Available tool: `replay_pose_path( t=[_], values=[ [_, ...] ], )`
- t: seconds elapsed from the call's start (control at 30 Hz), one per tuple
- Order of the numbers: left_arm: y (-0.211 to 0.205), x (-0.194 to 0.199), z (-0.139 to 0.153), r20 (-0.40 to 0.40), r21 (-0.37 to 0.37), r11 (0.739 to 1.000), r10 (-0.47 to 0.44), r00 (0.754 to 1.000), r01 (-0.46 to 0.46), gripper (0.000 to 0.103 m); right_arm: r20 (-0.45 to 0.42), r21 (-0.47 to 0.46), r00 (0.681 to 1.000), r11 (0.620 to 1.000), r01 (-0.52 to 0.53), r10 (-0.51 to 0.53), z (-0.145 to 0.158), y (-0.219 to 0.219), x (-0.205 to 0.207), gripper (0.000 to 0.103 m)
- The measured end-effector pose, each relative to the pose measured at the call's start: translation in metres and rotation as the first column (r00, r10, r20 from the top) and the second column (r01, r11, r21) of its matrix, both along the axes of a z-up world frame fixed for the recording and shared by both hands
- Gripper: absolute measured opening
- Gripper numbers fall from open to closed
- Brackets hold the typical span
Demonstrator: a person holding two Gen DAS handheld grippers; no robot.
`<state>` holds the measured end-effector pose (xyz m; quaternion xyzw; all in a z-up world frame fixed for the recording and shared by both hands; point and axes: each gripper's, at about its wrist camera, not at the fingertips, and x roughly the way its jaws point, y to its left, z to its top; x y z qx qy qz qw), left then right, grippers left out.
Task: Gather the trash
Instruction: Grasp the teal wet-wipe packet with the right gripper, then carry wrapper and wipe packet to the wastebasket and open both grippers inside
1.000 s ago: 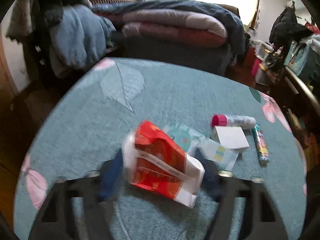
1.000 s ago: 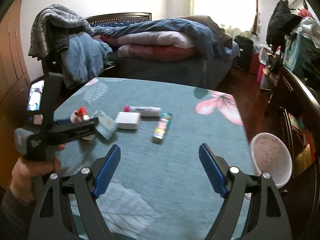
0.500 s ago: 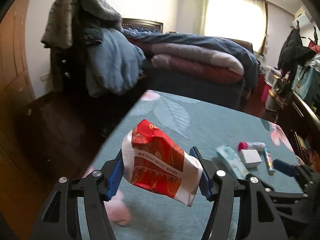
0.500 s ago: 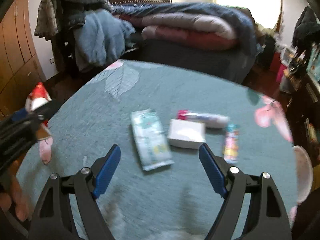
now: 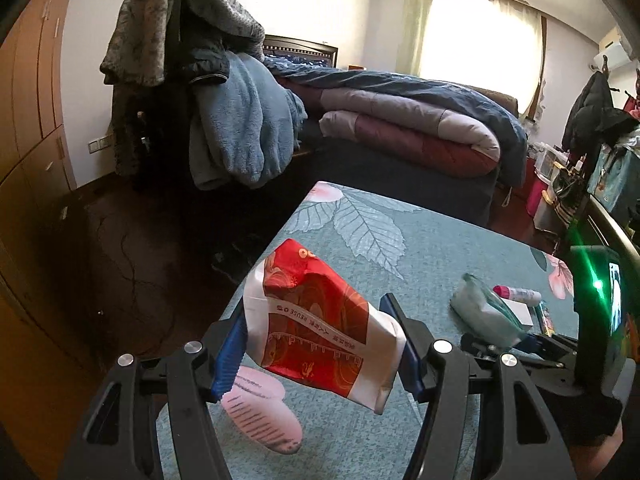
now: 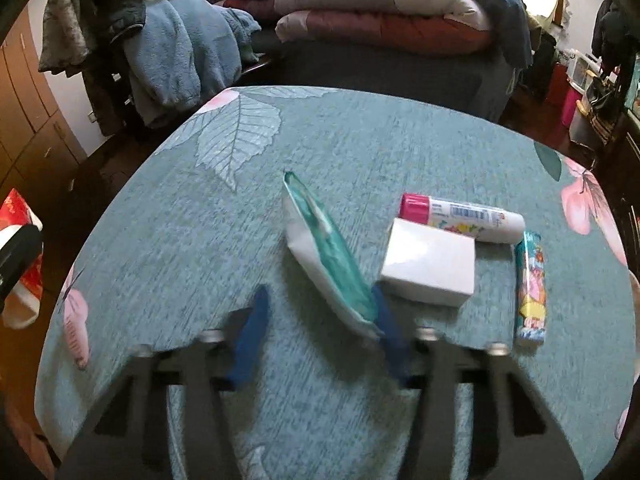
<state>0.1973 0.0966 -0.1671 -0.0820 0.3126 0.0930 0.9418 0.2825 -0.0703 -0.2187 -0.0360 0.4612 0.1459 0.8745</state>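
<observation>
My left gripper [image 5: 316, 344] is shut on a red and white wrapper [image 5: 320, 332] and holds it in the air over the left edge of the teal table [image 5: 440, 248]. The wrapper also shows at the far left of the right wrist view [image 6: 18, 256]. My right gripper [image 6: 320, 332] is down at the table, jaws partly closed around a teal and white tissue packet [image 6: 328, 256] that stands on edge against the right finger; the grip is blurred. The packet also shows in the left wrist view [image 5: 484, 308].
A white box [image 6: 430, 266], a pink-capped tube [image 6: 464, 218] and a colourful candy stick [image 6: 530, 288] lie right of the packet. A bed with folded quilts [image 5: 400, 120] and a chair piled with clothes [image 5: 200, 80] stand behind the table. Dark floor lies to the left.
My left gripper lifted the red wrapper off the table and swung left toward the edge. My right gripper moved down to the tissue packet, its jaws narrowed, and the packet tipped onto its edge.
</observation>
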Motion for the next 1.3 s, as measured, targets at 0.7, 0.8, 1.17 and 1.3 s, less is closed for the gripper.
replay_pose_path(
  t=[0.7, 0.8, 1.17, 1.3],
  values=[
    [-0.12, 0.006, 0.025, 0.011, 0.072, 0.975, -0.211, 0.977, 0.21, 0.064, 0.106, 0.214, 0.987, 0.972, 0.097, -0.122, 0.052, -0.147, -0.091, 0.011],
    [-0.164, 0.009, 0.031, 0.016, 0.074, 0.951, -0.303, 0.953, 0.301, 0.064, 0.125, 0.216, 0.974, 0.963, 0.161, -0.191, 0.054, -0.186, -0.104, 0.011],
    [-0.337, 0.018, 0.042, 0.015, 0.085, 0.8, -0.598, 0.802, 0.595, 0.064, 0.163, 0.249, 0.874, 0.876, 0.412, -0.458, 0.046, -0.337, -0.145, 0.011],
    [-0.384, 0.018, 0.044, 0.019, 0.096, 0.756, -0.652, 0.758, 0.647, 0.064, 0.163, 0.261, 0.829, 0.834, 0.486, -0.535, 0.041, -0.385, -0.157, 0.011]
  ],
)
